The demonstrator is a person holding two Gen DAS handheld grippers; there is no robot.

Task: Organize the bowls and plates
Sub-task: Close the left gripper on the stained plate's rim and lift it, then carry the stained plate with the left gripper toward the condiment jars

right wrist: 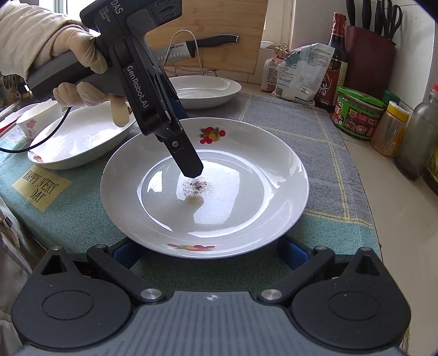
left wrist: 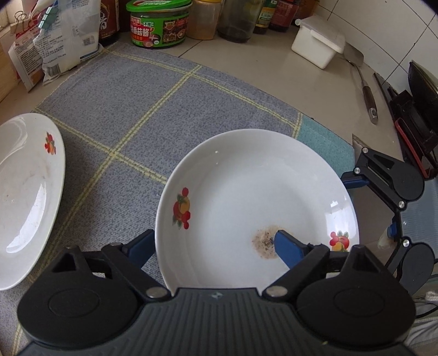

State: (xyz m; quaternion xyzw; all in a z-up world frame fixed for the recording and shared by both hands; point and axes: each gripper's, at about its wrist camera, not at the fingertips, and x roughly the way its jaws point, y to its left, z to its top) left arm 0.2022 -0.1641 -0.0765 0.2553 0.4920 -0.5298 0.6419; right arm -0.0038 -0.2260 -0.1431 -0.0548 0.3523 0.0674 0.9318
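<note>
A white plate with fruit prints and a brown stain (left wrist: 246, 197) (right wrist: 208, 191) lies on the checked cloth. My left gripper (left wrist: 213, 246) is open and straddles its rim: one blue finger (left wrist: 287, 246) lies inside the plate by the stain, the other (left wrist: 141, 246) outside. In the right wrist view the left gripper (right wrist: 189, 161) reaches down into the plate. My right gripper (right wrist: 208, 254) is open, its fingers low at either side of the plate's near rim. Another plate (left wrist: 24, 191) (right wrist: 205, 89) lies farther off, and a deeper white dish (right wrist: 82, 139) beside it.
Jars, sauce bottles and bags (left wrist: 158, 24) (right wrist: 356, 115) line the counter's back. A white lidded box (left wrist: 317, 43) and a spatula (left wrist: 361, 79) lie on the bare counter. A knife rack, cutting board and knife block (right wrist: 369, 54) stand behind. A small cup (right wrist: 30, 123) sits at the left.
</note>
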